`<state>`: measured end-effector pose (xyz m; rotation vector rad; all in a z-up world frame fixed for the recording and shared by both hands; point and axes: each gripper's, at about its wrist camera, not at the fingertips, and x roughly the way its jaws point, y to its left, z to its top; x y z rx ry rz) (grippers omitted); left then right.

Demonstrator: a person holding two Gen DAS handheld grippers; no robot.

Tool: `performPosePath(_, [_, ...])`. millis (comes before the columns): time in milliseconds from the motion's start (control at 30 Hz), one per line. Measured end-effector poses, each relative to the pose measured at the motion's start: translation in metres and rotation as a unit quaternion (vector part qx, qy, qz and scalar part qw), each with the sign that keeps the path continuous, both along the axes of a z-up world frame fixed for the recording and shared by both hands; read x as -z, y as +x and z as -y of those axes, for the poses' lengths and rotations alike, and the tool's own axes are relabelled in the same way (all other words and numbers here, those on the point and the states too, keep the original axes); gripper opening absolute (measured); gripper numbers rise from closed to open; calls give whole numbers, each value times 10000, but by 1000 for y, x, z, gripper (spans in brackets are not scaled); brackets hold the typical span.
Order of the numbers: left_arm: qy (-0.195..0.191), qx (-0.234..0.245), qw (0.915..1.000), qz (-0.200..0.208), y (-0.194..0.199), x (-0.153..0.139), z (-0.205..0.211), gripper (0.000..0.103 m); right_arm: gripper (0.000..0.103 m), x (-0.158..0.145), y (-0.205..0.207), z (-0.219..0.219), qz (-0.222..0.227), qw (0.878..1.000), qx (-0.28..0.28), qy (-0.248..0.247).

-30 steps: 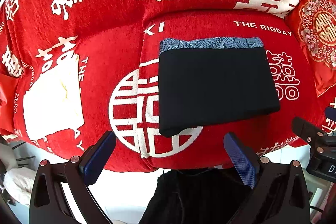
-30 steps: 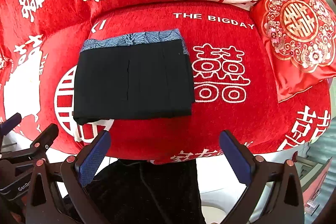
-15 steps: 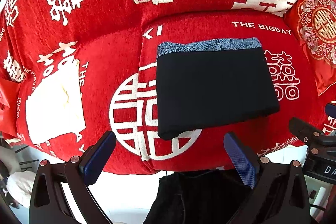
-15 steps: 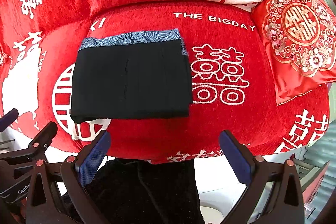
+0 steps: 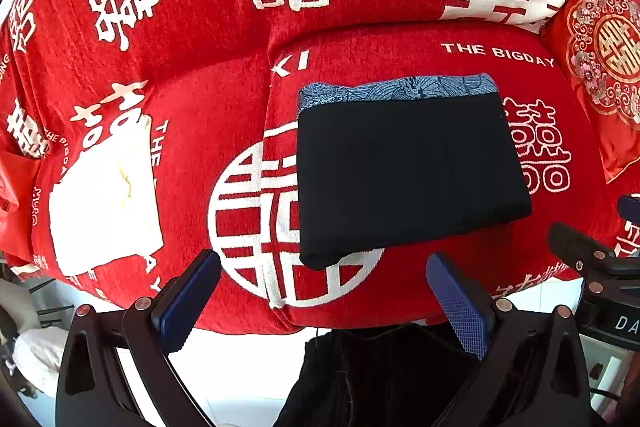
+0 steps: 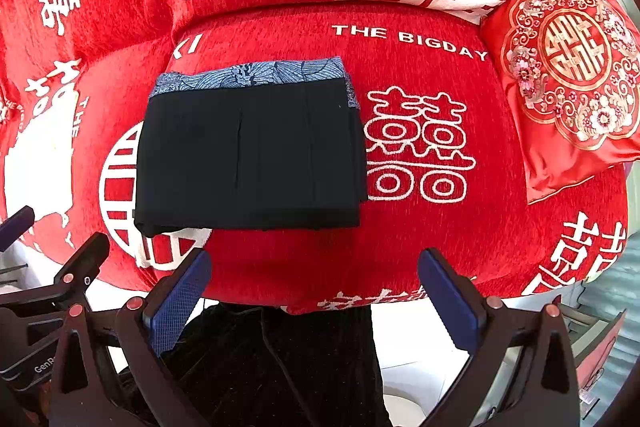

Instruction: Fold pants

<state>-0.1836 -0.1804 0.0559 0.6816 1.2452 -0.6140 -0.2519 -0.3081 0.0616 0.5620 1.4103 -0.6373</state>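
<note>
Red sofa (image 5: 208,115) carries folded black pants (image 5: 408,179); both jaws spread wide.

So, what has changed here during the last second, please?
Almost nothing. Both wrist views drifted slightly, so the grippers moved a little. The left gripper and right gripper stayed open and empty. The folded black pants stayed flat on the red sofa cover.

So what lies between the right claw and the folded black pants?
Only bare red sofa cover lies between the open right claw and the folded pants; the right wrist view shows this.
</note>
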Motion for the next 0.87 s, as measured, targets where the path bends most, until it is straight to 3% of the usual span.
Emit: performPosePath(867, [-186,42,9997,-126,0,-2,3,103,103,3,-1,6,-50,10000,17,-20])
